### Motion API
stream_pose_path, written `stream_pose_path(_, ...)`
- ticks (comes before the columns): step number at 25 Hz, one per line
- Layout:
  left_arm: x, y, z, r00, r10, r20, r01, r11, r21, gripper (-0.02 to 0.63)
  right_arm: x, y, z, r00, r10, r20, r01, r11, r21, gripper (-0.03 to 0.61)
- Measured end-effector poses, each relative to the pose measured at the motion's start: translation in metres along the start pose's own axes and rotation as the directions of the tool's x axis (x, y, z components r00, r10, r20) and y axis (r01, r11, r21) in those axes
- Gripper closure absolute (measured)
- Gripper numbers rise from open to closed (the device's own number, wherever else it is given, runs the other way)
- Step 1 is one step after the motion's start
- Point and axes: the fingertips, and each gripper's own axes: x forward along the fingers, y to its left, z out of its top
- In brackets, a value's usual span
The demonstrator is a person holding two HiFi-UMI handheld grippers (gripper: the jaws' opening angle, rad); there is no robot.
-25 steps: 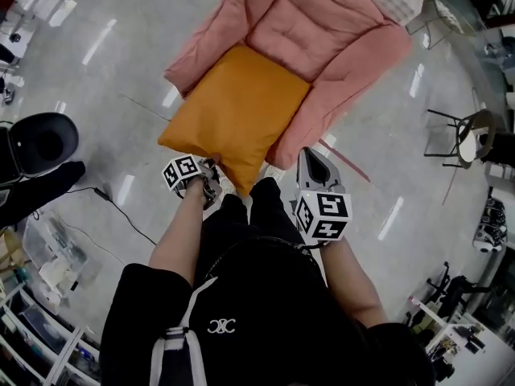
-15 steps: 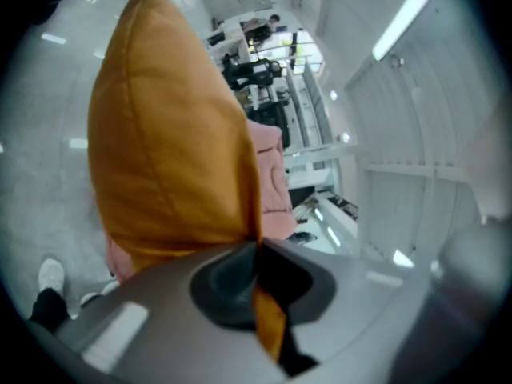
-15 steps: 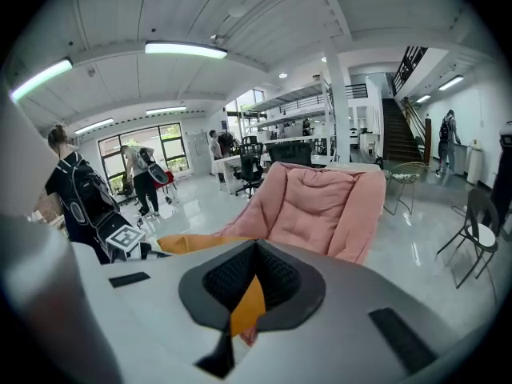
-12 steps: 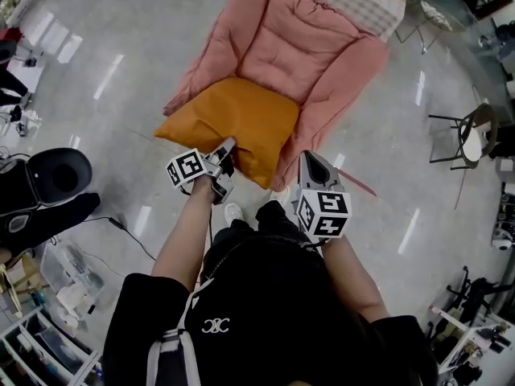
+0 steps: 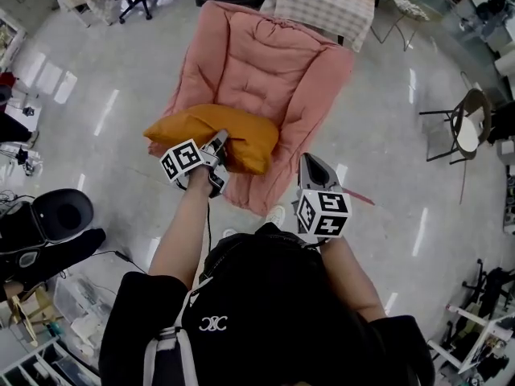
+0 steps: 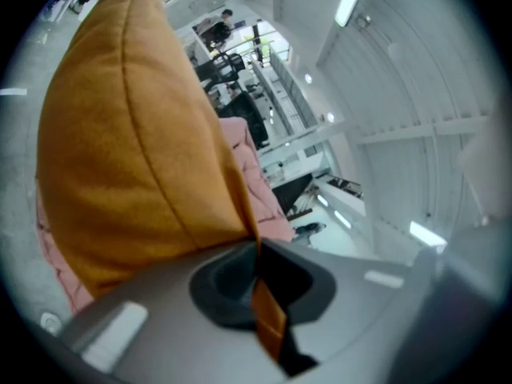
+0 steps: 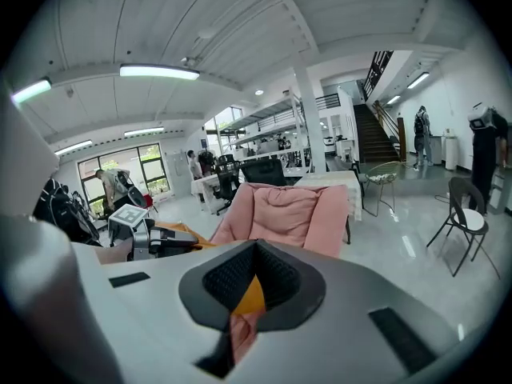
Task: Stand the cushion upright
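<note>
The right claw (image 5: 311,164) is nearest and hangs empty by the seat's front edge, its jaws together. The left claw (image 5: 216,146) pinches the near corner seam of the orange cushion (image 5: 232,129), with fabric trapped between its pads. The cushion lies across the seat front of the pink armchair (image 5: 269,51), its near edge lifted. It looks light, soft and floppy. I judge it would sag from one corner, so a second hold along the opposite edge, or the backrest behind it, should steady it. Beyond stands a table (image 5: 322,2) under checked cloth. No brand or readable writing shows, and each marker cube (image 5: 181,161) carries only square patterns.
</note>
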Motion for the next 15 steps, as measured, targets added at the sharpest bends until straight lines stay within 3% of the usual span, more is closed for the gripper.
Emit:
stream_pose_path(9, 0.059, -0.028, 0.044, 0.998, 0.054, -0.019, -0.054, 0.999, 0.008, 0.609, 0.010, -0.053, 0.018, 1.000, 0.006, 0.009, -0.006, 0.997, 0.073, 0.588)
stream_pose_path(15, 0.099, -0.049, 0.078, 1.000, 0.006, -0.024, -0.006, 1.000, -0.011, 0.609, 0.029, -0.056, 0.023, 1.000, -0.003, -0.001, 0.003, 0.997, 0.083, 0.589)
